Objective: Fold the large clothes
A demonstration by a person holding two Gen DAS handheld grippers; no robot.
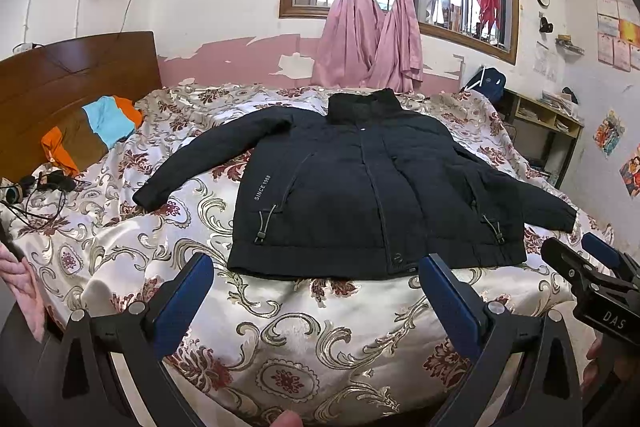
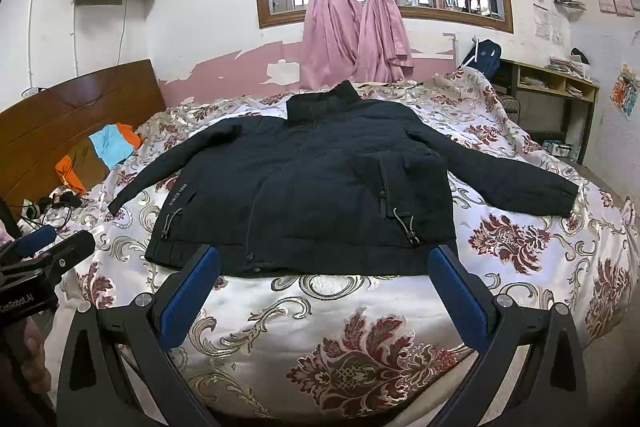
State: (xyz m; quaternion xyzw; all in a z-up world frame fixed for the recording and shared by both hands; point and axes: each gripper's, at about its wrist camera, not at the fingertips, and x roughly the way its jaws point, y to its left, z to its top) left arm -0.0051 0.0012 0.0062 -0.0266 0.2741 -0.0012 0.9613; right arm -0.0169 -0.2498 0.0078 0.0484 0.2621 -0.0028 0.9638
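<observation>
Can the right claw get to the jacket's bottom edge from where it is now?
Probably yes. The right claw is open and hovers over bare bedspread, with the jacket hem just ahead of its fingers. Nothing lies between them, and the left claw is off to the side.

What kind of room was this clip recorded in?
Most likely a lived-in home bedroom: a bed with a floral cover and wooden headboard, tied pink curtains at a barred window, and a dark jacket spread flat on the bed.
</observation>
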